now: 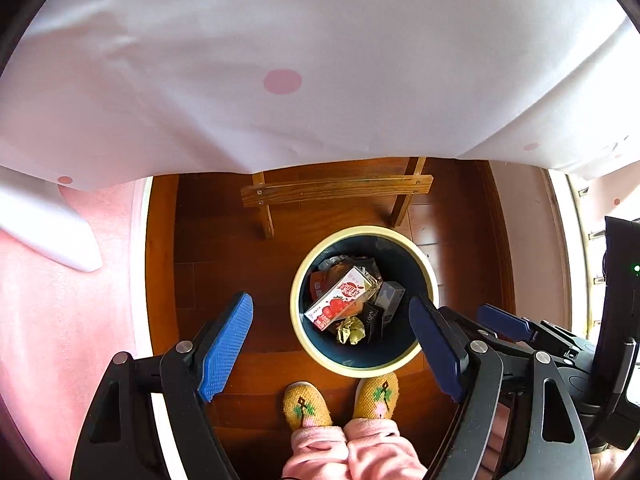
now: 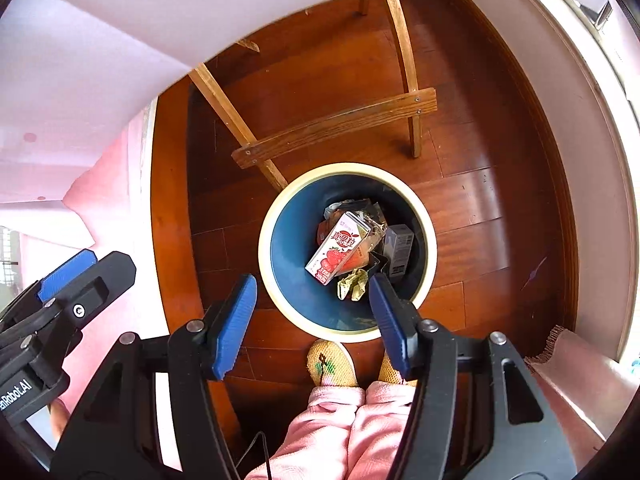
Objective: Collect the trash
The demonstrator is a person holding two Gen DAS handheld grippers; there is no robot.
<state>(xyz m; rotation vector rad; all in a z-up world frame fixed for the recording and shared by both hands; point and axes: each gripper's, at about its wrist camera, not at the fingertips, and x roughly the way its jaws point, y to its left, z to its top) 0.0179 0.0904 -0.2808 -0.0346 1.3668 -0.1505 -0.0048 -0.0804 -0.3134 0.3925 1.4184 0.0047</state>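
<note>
Open left gripper (image 1: 336,344) above trash bin (image 1: 298,300) holding juice carton (image 1: 340,298)

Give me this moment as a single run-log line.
left tool: open, empty | right tool: open, empty | both above trash bin on wooden floor | bin holds strawberry carton, crumpled wrapper, small boxes

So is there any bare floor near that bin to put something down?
Yes: open floor right of the bin, toward the wall, and a strip on its left by the pink cloth. Crowded behind, with wooden legs, and in front, where slippers touch its rim.
</note>
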